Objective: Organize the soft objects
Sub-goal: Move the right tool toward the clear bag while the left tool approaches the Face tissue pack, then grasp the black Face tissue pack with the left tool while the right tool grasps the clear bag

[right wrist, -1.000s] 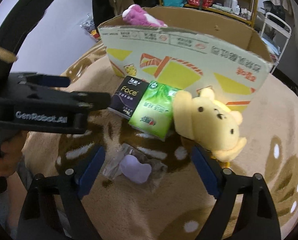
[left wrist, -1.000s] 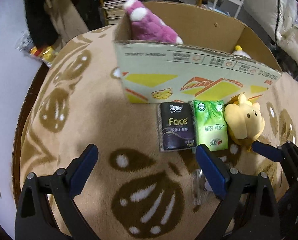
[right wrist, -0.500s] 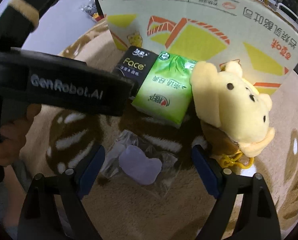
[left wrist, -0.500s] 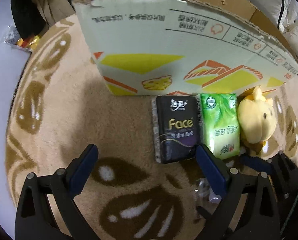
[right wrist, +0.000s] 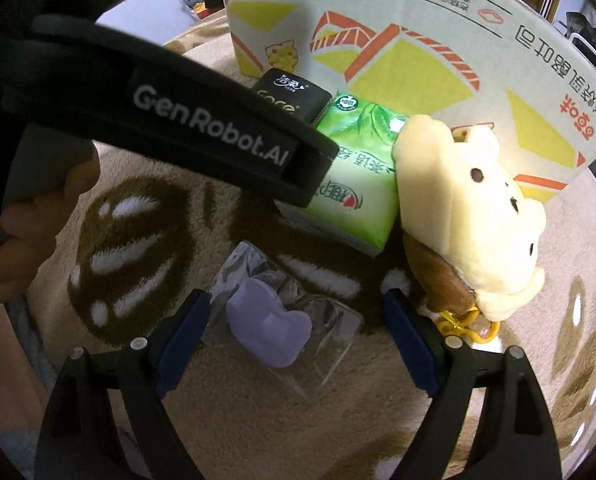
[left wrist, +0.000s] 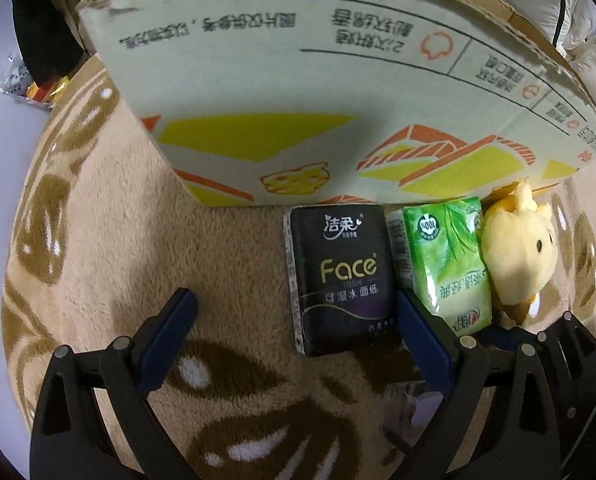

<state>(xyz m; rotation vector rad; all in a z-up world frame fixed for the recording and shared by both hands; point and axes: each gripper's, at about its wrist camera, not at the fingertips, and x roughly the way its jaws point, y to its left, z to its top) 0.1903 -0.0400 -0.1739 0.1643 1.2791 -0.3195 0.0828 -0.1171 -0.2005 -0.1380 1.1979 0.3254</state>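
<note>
Approach step: both grippers hang spread and empty in front of the cardboard box (left wrist: 258, 92). Left gripper (left wrist: 294, 320) has the black tissue pack (left wrist: 339, 280) between its jaws, untouched; jaws just narrowed slightly. Right gripper (right wrist: 296, 324) straddles the bagged purple item (right wrist: 270, 326), also narrowing, no contact. Green tissue pack (right wrist: 353, 184) and yellow plush (right wrist: 469, 216) lie against the box front. Next, probably: lower, clamp, lift over the box wall. Box contents not visible.

A black Face tissue pack (left wrist: 337, 276), a green tissue pack (left wrist: 445, 264) and a yellow plush bear (right wrist: 469, 220) are laid side by side against the cardboard box (left wrist: 298, 92); a bagged lilac piece (right wrist: 270, 326) lies nearer.
</note>
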